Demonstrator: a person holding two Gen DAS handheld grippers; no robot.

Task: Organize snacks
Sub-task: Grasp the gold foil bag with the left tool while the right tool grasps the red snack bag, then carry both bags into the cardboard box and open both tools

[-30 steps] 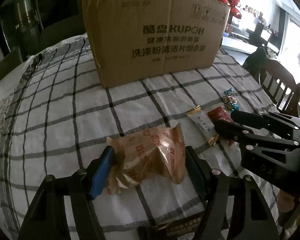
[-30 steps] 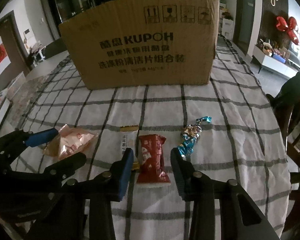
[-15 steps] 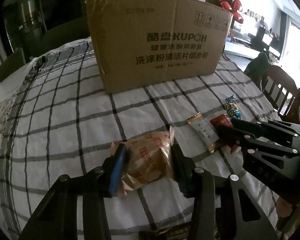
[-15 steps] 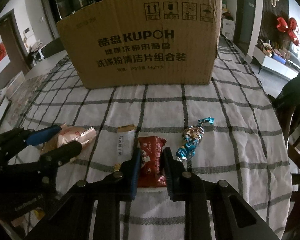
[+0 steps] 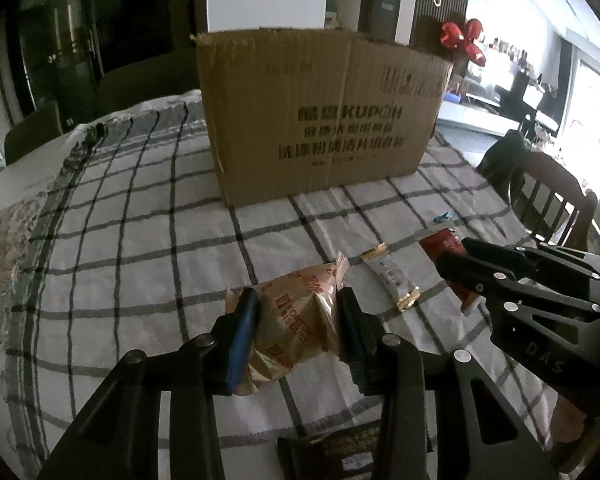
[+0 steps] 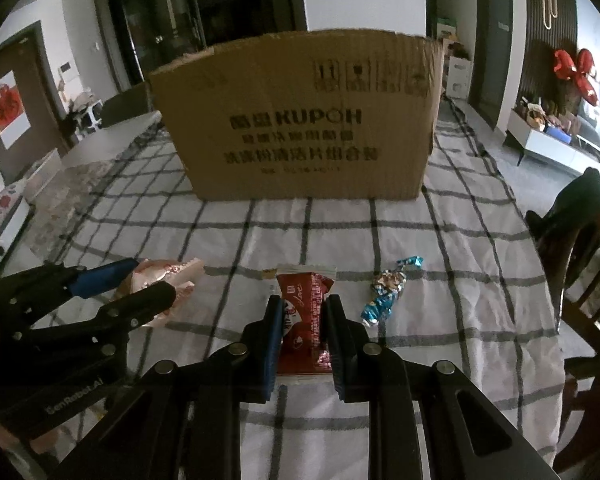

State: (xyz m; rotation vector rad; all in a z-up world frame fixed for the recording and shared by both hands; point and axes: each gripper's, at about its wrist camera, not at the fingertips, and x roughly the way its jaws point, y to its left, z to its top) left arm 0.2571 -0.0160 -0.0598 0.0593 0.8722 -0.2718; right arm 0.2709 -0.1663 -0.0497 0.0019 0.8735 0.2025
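"KUPOH" is printed in bold on the front of the cardboard box (image 6: 300, 120), above lines of Chinese characters. "SenRobot.AI" is lettered on the left gripper (image 6: 152, 292); "DAS" is marked on the right gripper (image 5: 460, 276).

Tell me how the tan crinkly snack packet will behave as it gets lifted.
The tan snack packet has already creased between the left hand-held gripper fingers, so it probably flexes rather than stays stiff. It looks puffed and light. Its glossy film may slip, and hard squeezing could crush the contents.
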